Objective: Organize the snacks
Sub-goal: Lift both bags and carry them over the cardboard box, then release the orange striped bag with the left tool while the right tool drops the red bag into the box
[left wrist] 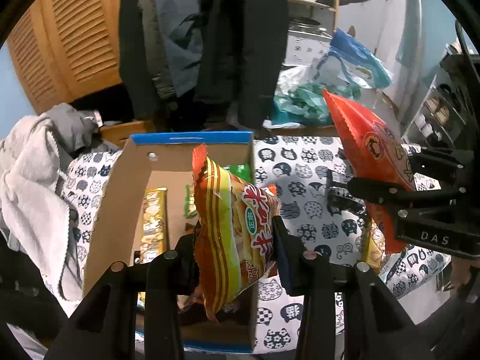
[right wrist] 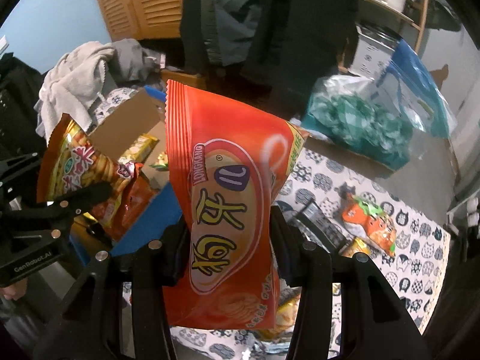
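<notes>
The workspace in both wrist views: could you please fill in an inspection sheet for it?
Surface: white cat-print cloth.
Job's things: open brown cardboard box with blue edge holds a gold packet; small orange packet lies on the cloth.
Clutter: grey towel heap, teal plastic bags.
Grippers: left gripper shut on striped yellow-orange snack bag above the box; right gripper shut on red-orange snack bag.
Cables: nothing seen.
Surroundings: louvred wooden door, hanging dark coats.
</notes>
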A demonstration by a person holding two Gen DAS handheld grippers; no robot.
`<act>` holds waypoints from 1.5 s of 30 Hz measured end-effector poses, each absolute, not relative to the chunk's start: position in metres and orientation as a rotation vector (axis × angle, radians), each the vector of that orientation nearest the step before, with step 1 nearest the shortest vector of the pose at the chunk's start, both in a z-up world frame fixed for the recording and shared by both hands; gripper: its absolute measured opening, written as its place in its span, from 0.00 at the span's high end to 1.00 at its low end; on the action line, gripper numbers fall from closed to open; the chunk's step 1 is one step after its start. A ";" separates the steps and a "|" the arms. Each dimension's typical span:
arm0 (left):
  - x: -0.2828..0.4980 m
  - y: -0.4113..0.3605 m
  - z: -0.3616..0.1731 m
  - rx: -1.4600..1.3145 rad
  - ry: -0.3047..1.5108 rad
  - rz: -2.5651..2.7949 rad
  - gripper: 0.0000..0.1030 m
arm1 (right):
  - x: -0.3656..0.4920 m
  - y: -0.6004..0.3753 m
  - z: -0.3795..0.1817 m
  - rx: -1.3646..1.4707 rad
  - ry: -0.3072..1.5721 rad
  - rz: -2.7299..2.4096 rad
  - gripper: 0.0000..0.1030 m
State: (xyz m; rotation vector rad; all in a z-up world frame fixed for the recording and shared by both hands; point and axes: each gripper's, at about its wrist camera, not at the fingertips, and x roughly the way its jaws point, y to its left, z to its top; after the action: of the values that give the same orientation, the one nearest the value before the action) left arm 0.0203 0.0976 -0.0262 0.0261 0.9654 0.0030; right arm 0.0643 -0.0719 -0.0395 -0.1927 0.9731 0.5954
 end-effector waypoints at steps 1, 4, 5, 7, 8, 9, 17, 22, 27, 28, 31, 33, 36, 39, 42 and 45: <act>0.020 0.101 -0.026 0.022 0.966 0.008 0.60 | 0.064 -0.068 -0.039 -0.197 0.973 0.600 0.54; 0.020 0.111 -0.027 0.010 0.967 0.024 0.60 | 0.064 -0.057 -0.038 -0.208 0.972 0.611 0.54; 0.020 0.114 -0.028 0.006 0.969 0.028 0.60 | 0.064 -0.054 -0.038 -0.210 0.972 0.614 0.54; 0.019 0.121 -0.029 -0.002 0.970 0.039 0.60 | 0.064 -0.045 -0.037 -0.214 0.972 0.624 0.54; 0.019 0.123 -0.030 -0.003 0.972 0.044 0.60 | 0.064 -0.042 -0.036 -0.215 0.971 0.627 0.54; 0.018 0.127 -0.031 -0.005 0.974 0.051 0.60 | 0.064 -0.037 -0.036 -0.219 0.971 0.633 0.54; 0.015 0.149 -0.036 -0.032 0.986 0.092 0.60 | 0.065 -0.007 -0.033 -0.229 0.969 0.670 0.54; 0.016 0.162 -0.042 -0.047 1.004 0.116 0.60 | 0.066 0.011 -0.033 -0.229 0.979 0.693 0.54; 0.018 0.174 -0.045 -0.060 1.020 0.136 0.60 | 0.069 0.029 -0.034 -0.228 0.994 0.712 0.54; 0.018 0.177 -0.045 -0.064 1.018 0.142 0.60 | 0.070 0.034 -0.034 -0.226 0.998 0.716 0.54; 0.019 0.184 -0.048 -0.072 1.023 0.156 0.60 | 0.072 0.045 -0.036 -0.222 1.010 0.730 0.54; 0.019 0.189 -0.052 -0.082 1.033 0.167 0.60 | 0.073 0.051 -0.039 -0.219 1.020 0.738 0.54; 0.017 0.200 -0.060 -0.116 1.063 0.186 0.60 | 0.076 0.060 -0.045 -0.209 1.041 0.752 0.54; 0.013 0.209 -0.062 -0.143 1.063 0.198 0.60 | 0.078 0.068 -0.051 -0.190 1.063 0.772 0.54; 0.010 0.214 -0.061 -0.146 1.059 0.208 0.52 | 0.079 0.076 -0.055 -0.184 1.078 0.788 0.54; 0.009 0.218 -0.060 -0.138 1.049 0.237 0.38 | 0.080 0.083 -0.058 -0.182 1.090 0.801 0.53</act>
State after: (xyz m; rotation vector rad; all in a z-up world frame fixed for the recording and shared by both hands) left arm 0.0094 0.2175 -0.0605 -0.1384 1.0489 0.2366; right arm 0.0804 0.0831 -0.0577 -0.1818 1.0897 0.8007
